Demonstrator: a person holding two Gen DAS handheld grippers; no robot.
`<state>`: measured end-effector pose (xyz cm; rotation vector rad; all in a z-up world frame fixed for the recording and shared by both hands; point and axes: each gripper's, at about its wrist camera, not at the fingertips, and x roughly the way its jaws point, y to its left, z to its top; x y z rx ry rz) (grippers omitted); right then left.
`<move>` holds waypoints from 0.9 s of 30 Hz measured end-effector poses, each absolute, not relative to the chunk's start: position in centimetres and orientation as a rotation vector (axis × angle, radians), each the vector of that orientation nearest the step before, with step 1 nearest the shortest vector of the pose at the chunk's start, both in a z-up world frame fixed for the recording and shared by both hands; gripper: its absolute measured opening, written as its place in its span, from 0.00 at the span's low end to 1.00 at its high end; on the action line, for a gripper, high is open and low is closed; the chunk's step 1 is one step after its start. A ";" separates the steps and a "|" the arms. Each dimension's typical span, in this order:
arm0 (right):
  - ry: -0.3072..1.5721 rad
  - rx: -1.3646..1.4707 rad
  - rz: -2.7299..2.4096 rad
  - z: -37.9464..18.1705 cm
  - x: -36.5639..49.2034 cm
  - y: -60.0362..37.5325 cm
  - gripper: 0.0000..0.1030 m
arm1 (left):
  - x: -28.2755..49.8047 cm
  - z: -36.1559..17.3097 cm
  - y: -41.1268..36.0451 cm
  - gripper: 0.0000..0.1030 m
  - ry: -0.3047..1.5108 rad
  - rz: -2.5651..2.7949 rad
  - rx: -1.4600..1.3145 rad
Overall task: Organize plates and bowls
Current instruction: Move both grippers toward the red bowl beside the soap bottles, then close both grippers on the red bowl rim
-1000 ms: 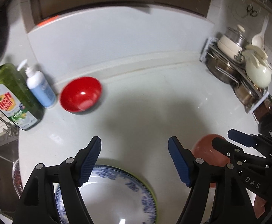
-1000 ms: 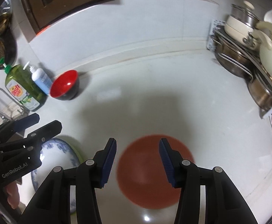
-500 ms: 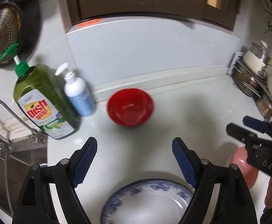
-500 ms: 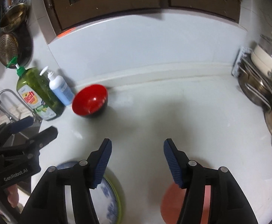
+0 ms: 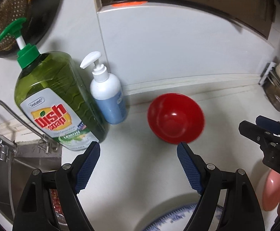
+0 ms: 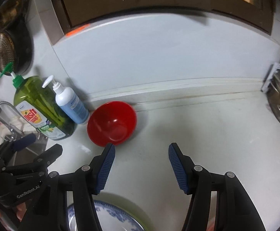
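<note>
Nearest me, under both sets of jaws, lies the plate (image 6: 118,216), white with a blue pattern; only its far rim shows, cut by the bottom edge in either view. My left gripper (image 5: 138,166) has its jaws wide apart with nothing between them, having just been opening, and bare counter (image 5: 136,154) shows in the gap. My right gripper (image 6: 140,165) also stands apart and empty after just opening, though less wide.

Only the left view shows the pink dish (image 5: 272,189), low and to the right of my left jaws, partly behind the right gripper. It also gives me the sink (image 5: 24,163) left of those jaws. The right view shows more of the wall and the brown cabinet above it.

Farther out sits the bowl (image 6: 112,123), glossy red and slightly blurred. It is just beyond my right gripper's left jaw tip, and just beyond my left gripper's right jaw tip. Left of it stand the white pump bottle (image 5: 109,96) and the green soap bottle (image 5: 57,100), close together against the wall.
</note>
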<state>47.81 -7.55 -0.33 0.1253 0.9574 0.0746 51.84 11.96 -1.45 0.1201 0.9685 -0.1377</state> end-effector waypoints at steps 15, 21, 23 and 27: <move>1.092 0.116 0.112 -5.4 54.9 -6.2 0.57 | 57.1 -6.0 10.7 0.74 1.013 -0.128 0.166; 1.152 0.142 0.109 -7.7 56.8 -6.1 0.49 | 58.9 -8.1 9.8 0.71 1.049 -0.124 0.184; 1.163 0.148 0.109 -8.2 57.3 -6.0 0.46 | 59.4 -8.6 9.4 0.69 1.057 -0.118 0.191; 1.184 0.146 0.113 -8.9 58.1 -5.9 0.40 | 60.5 -9.5 9.2 0.61 1.081 -0.119 0.194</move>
